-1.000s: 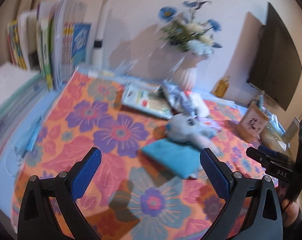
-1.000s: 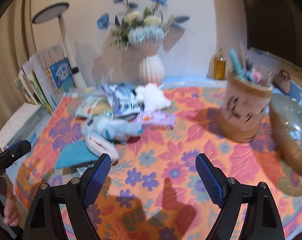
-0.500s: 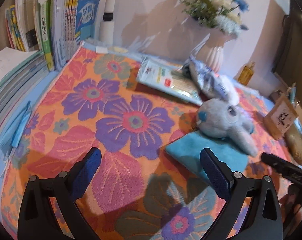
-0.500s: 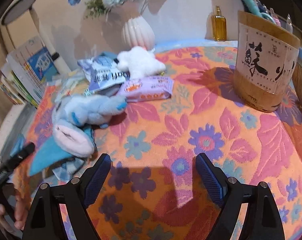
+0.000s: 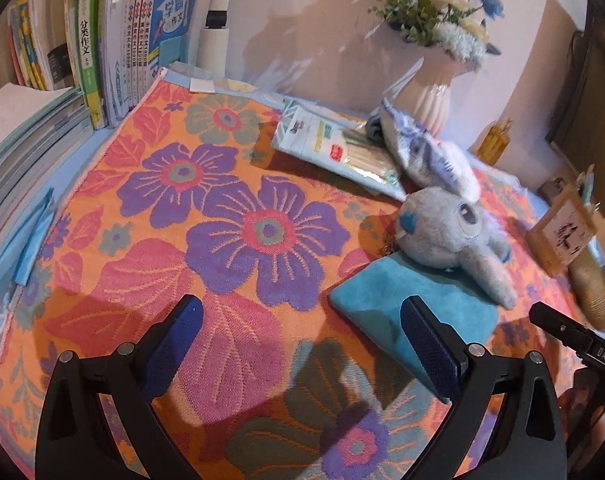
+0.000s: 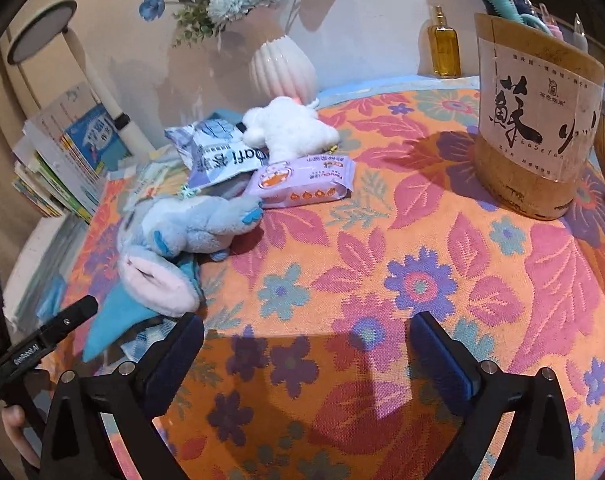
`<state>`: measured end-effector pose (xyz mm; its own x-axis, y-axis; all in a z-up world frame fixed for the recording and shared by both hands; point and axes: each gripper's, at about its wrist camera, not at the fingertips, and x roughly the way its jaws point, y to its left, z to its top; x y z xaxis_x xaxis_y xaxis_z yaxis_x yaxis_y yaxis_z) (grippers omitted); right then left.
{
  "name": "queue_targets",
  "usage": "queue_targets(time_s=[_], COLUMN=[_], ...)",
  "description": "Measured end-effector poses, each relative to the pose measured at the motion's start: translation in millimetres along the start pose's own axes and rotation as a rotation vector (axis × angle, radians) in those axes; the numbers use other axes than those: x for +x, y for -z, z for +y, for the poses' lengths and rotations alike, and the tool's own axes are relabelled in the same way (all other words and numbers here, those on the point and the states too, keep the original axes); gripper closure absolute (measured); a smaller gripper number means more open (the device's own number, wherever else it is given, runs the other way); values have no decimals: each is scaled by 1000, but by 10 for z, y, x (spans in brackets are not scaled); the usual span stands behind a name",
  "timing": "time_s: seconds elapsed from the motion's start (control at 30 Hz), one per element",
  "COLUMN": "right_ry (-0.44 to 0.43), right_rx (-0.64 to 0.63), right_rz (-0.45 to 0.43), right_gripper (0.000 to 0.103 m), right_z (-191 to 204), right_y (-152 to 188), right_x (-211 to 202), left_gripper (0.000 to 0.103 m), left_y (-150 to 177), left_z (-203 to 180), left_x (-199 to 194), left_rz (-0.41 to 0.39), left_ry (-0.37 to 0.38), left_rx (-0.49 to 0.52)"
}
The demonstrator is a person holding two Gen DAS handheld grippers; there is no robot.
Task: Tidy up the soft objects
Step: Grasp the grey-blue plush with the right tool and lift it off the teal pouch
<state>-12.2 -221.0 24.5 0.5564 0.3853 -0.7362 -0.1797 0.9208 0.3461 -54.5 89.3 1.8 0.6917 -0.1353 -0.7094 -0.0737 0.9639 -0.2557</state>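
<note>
A grey-blue plush rabbit (image 5: 450, 236) lies on a folded teal cloth (image 5: 406, 312) on the flowered tablecloth (image 5: 222, 216); both show in the right wrist view, rabbit (image 6: 182, 232) and cloth (image 6: 114, 316). A white plush toy (image 6: 290, 128) lies behind a purple wipes pack (image 6: 302, 180) and a blue-white packet (image 6: 218, 156). My left gripper (image 5: 298, 340) is open and empty, its right finger over the cloth's near edge. My right gripper (image 6: 306, 356) is open and empty, low over bare tablecloth right of the rabbit.
Books (image 5: 114, 44) stand at the back left. A blue face mask (image 5: 22, 248) lies at the left edge. A white vase of flowers (image 6: 282, 64), an amber bottle (image 6: 444, 44) and a wooden pen holder (image 6: 534, 128) stand at the back and right. A flat green pack (image 5: 334, 148) lies near the vase.
Both grippers have moved down and forward toward the table. The rabbit and teal cloth now sit much closer to the left gripper. Nothing was grasped.
</note>
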Motion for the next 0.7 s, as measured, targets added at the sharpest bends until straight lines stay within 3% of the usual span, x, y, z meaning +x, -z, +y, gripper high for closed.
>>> queue_targets(time_s=[0.17,0.3,0.4,0.5,0.57,0.63,0.7], right_ry=[-179,-158,-122,-56,-46,-93,-100], right_rx=[22,-196,-377,-510,-546,-552,-566], right_rz=[20,66,96,86,103,153,173], right_gripper=[0,0,0,0,0,0,0], right_z=[115,619,973,1214,1274,1268,1288], right_y=[-211,-525,-588,-604,-631,-641,-627], right_x=[-138,-71,98,277,412,541,653], left_gripper=[4,4,4,4,4,4,4], left_y=[-71,-150,-157,-168,-143,-121,-122], left_z=[-97,-358,-475,-487,-466,-476,-503], left_x=[-110,-87,11,167,273,326,317], left_rz=[-4,51,72,115,140,174,165], left_ry=[181,309,323,330,351,352,363], left_rx=[82,243,327,335,320,313,330])
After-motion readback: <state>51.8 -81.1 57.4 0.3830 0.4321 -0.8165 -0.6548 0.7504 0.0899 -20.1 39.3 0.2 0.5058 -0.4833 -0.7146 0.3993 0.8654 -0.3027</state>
